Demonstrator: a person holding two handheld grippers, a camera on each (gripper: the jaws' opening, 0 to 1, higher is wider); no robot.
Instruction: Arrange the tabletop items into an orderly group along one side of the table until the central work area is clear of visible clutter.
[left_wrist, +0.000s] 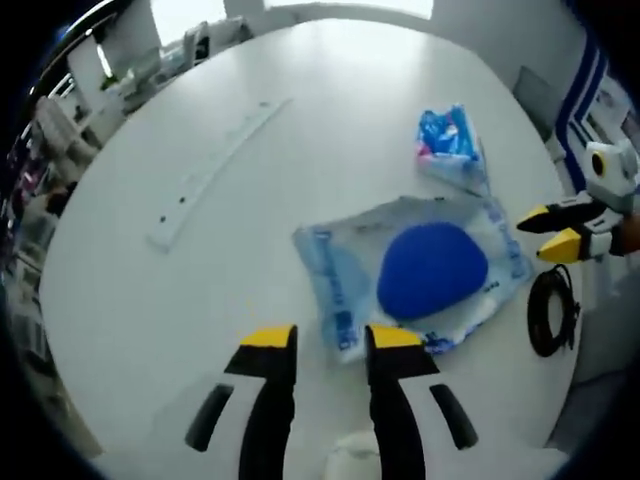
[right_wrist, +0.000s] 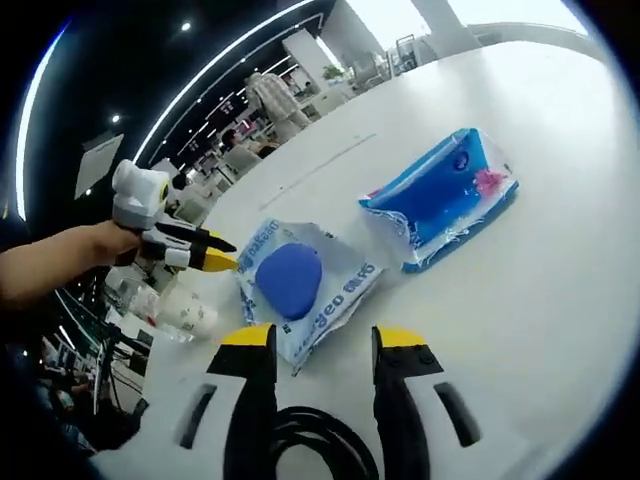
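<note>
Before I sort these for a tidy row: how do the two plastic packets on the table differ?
The near packet is clear plastic lying flat, with a round blue pad showing through; the far packet is printed blue with pink and white, and looks puffed up. The near packet looks larger in the left gripper view and lies just ahead of the left gripper; the far packet lies beyond it. Both rest on the white table, untouched.

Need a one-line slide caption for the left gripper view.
Open left tool faces a clear bag with a blue pad on a white table; right tool at the bag's far edge.
</note>
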